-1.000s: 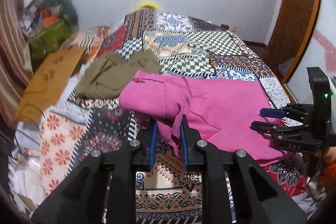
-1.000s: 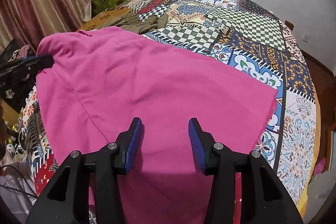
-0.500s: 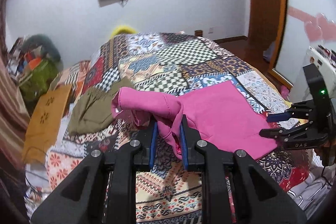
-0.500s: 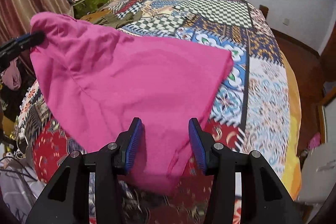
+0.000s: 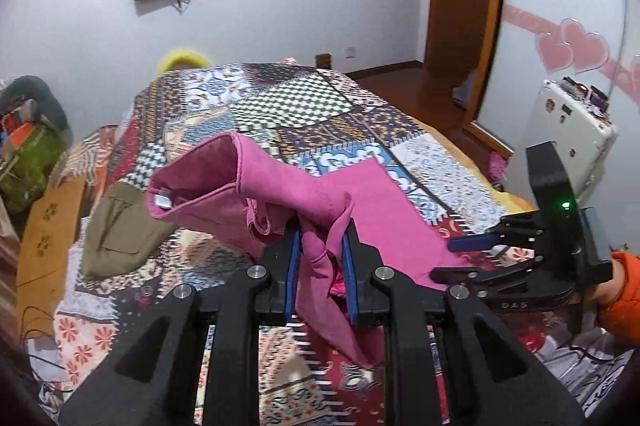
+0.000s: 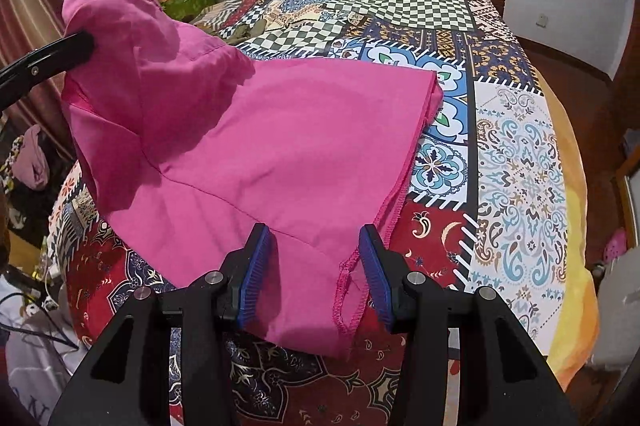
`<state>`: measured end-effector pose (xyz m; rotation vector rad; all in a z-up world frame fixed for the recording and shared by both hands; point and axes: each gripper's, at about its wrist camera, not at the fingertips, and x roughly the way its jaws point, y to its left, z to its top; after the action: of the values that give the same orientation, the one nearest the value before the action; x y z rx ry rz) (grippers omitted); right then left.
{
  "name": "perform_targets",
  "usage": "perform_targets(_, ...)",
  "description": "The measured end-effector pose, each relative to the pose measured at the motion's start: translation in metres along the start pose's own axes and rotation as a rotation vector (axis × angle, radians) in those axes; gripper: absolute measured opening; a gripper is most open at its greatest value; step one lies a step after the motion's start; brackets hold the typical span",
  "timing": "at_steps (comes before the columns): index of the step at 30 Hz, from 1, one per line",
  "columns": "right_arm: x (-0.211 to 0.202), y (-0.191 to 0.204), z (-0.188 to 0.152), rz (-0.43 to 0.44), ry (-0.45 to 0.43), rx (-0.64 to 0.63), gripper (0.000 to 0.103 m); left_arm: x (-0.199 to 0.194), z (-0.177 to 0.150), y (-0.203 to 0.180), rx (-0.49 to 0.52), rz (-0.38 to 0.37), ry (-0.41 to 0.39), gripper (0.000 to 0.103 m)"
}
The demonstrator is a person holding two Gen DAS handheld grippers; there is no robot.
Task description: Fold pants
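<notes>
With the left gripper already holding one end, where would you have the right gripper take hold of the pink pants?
I would grip the stitched hem corner of the pink pants that lies between the open right gripper's fingers, coming in low from the near bed edge. That corner lies flat and loose on the patchwork bedspread, while the left gripper lifts the bunched waist end.

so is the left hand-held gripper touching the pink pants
Touching. The left wrist view shows the left hand-held gripper with its blue pads clamped on a bunched fold of the pink pants.
</notes>
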<state>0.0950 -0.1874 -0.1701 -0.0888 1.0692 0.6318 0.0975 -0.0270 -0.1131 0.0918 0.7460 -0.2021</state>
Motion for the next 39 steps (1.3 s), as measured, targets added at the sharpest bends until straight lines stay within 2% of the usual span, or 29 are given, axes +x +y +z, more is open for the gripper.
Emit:
perform_targets(8, -0.001, -0.001, -0.003, 0.013, -0.009, 0.015, 0.042, 0.016, 0.005, -0.020, 0.023, -0.098, 0.060, 0.019)
perform_targets(18, -0.004, -0.002, -0.005, 0.016, -0.021, 0.034, 0.042, 0.046, 0.003, -0.041, 0.064, -0.186, 0.188, 0.019)
perform_targets(27, -0.013, -0.011, -0.008, -0.006, -0.041, 0.060, 0.042, 0.060, -0.006, -0.053, 0.080, -0.223, 0.269, 0.019)
perform_targets(39, -0.022, -0.019, -0.008, -0.018, -0.062, 0.075, 0.042, 0.065, -0.005, -0.059, 0.057, -0.231, 0.302, 0.021)
